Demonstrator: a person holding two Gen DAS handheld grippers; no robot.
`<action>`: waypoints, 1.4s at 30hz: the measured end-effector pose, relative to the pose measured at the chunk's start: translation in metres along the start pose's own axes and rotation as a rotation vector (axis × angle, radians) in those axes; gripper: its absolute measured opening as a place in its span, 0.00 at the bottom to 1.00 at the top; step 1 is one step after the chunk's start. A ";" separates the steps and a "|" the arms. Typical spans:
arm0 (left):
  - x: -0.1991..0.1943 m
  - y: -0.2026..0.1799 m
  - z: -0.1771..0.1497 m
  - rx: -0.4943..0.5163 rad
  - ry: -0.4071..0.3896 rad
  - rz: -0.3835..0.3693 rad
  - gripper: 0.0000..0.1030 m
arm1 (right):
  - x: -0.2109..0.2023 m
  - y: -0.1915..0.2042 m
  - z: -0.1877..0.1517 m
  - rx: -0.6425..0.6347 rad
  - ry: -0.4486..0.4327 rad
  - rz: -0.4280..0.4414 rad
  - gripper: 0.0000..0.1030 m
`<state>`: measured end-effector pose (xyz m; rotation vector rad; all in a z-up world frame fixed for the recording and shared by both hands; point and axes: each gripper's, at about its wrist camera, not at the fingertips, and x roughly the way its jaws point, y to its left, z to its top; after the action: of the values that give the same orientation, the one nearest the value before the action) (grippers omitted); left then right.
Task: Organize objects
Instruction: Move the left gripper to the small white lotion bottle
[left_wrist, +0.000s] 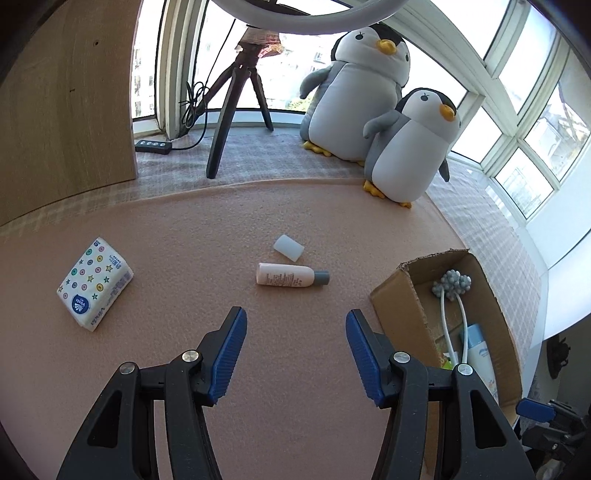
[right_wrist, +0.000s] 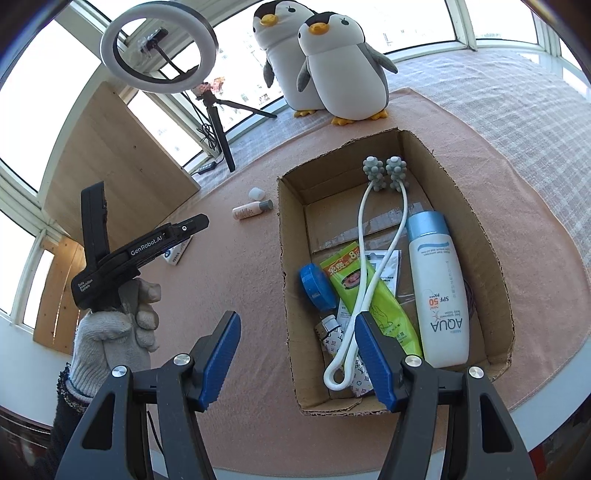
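Note:
My left gripper (left_wrist: 295, 317) is open and empty over the pink mat (left_wrist: 221, 229). Ahead of it lies a small pink bottle (left_wrist: 291, 275) with a grey cap, on its side. A translucent white cap (left_wrist: 289, 248) rests just beyond the bottle. A tissue pack (left_wrist: 95, 282) lies to the left. My right gripper (right_wrist: 295, 319) is open and empty, above the near left edge of a cardboard box (right_wrist: 472, 229). In the box are a white AQUA bottle (right_wrist: 439, 288), a green packet (right_wrist: 373, 299), a blue round lid (right_wrist: 316, 288) and a white massager (right_wrist: 384, 171) with grey balls.
Two plush penguins (left_wrist: 369, 96) stand at the back of the mat. A ring light on a tripod (left_wrist: 236, 99) and a power strip (left_wrist: 153, 146) are at the back left, beside a wooden panel (left_wrist: 62, 110). A gloved hand (right_wrist: 122, 332) holds the left gripper's handle.

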<state>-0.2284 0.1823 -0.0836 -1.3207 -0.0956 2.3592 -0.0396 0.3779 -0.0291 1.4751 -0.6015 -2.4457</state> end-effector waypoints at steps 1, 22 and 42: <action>0.005 -0.001 0.003 0.003 0.004 0.010 0.58 | -0.001 -0.001 -0.001 0.001 0.000 -0.001 0.59; 0.098 -0.027 0.044 0.067 0.027 0.131 0.57 | -0.006 -0.053 -0.009 0.053 0.041 -0.057 0.59; 0.087 -0.015 -0.019 0.198 0.098 0.163 0.39 | 0.011 -0.020 -0.010 0.002 0.068 -0.012 0.59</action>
<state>-0.2471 0.2275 -0.1591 -1.3886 0.2785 2.3592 -0.0358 0.3895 -0.0506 1.5596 -0.5829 -2.3937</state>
